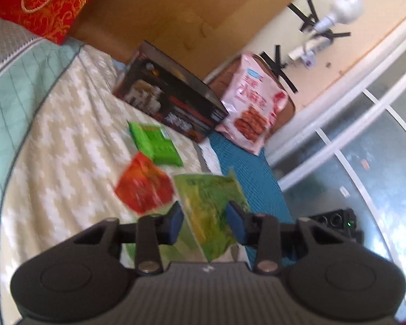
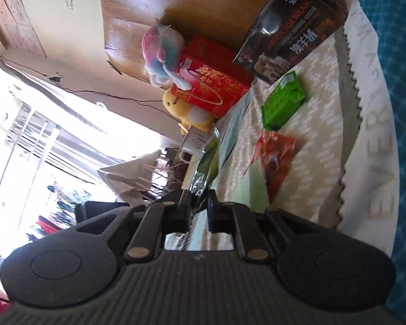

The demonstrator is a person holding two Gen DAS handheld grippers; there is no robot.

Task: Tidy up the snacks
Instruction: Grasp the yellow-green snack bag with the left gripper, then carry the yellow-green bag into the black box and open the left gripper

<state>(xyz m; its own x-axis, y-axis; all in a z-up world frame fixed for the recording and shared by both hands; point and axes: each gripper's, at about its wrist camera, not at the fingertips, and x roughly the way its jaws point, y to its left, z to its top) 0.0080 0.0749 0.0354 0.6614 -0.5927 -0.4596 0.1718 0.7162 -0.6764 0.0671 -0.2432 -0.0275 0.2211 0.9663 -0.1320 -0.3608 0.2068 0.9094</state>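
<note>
Both grippers pinched the same yellow-green snack bag [image 1: 211, 211], left gripper [image 1: 205, 220] and right gripper [image 2: 199, 211] jaws narrow on it, probably to carry it toward the red packet [image 1: 144, 184] at 10 o'clock on the bed [image 1: 67, 140].

The dark box [image 2: 292, 32] leaning by the wooden headboard reads "NO.1.102", "FOR MILAN" and large Chinese characters too blurred to make out, the white cloth [image 2: 370, 135] on the bed carries big pale letters "EVER", and the print on the snack packets is unreadable.
</note>
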